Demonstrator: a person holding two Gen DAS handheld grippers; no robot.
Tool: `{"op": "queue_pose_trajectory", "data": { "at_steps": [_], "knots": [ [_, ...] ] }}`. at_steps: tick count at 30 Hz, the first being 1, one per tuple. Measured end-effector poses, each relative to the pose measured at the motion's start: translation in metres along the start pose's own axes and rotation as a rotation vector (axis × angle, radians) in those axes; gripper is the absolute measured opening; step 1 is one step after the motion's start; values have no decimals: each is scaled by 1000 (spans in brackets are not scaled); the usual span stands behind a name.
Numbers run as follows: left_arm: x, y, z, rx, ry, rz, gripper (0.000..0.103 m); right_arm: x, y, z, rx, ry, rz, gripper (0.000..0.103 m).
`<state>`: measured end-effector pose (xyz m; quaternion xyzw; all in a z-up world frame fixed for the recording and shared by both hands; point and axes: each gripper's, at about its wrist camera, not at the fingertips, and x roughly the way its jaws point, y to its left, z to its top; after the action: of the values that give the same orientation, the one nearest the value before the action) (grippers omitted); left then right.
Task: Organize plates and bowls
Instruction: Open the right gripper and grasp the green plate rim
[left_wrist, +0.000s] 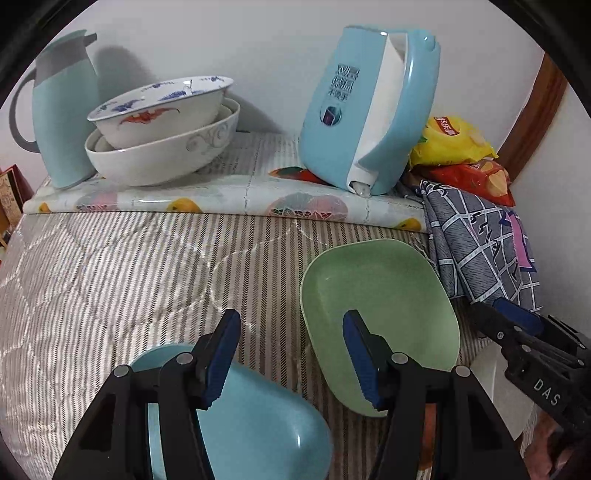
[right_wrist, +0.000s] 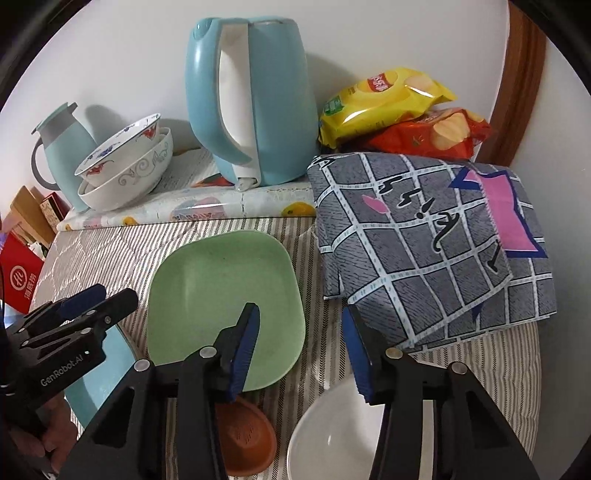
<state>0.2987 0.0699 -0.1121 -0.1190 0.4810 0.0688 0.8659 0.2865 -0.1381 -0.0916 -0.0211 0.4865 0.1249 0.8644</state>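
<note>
both tongs hang spread and empty: left tongs (left_wrist: 291, 354) between blue plate (left_wrist: 258, 417) and green plate (right_wrist: 221, 306), right tongs (right_wrist: 299, 350) just right of the green plate, likely choosing one to stack

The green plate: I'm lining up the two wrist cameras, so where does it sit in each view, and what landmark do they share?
Left wrist view: the green plate lies lower right of centre, behind the left gripper's right finger.
Right wrist view: the green plate lies centre-left, behind the right gripper's left finger.
Shared landmark: the blue electric kettle at the wall behind it.
</note>
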Motion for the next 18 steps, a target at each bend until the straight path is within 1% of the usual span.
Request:
{"op": "queue_pose_trajectory", "data": {
  "at_steps": [2, 5, 11, 13, 14, 16, 18],
  "knots": [
    [5, 0, 1, -4, 10, -4, 55, 6, 3, 2, -11, 9, -3, 44],
    [12, -1, 3, -4, 23, -9, 55, 16, 6, 4, -20, 34, -3, 38],
    [25, -1, 5, -12, 42, -20, 55, 30, 12, 6, -43, 64, -15, 36],
    [29, -1, 5, -14, 49, -21, 55, 36, 13, 6, -45, 78, -21, 30],
    [31, 0, 6, -17, 52, -22, 53, 38, 14, 6, -46, 84, -19, 28],
    [35, 0, 7, -19, 64, -34, 49, 43, 15, 7, -46, 96, -27, 27],
    [39, -1, 8, -17, 72, -28, 45, 47, 14, 8, -43, 108, -36, 23]
  ]
}}
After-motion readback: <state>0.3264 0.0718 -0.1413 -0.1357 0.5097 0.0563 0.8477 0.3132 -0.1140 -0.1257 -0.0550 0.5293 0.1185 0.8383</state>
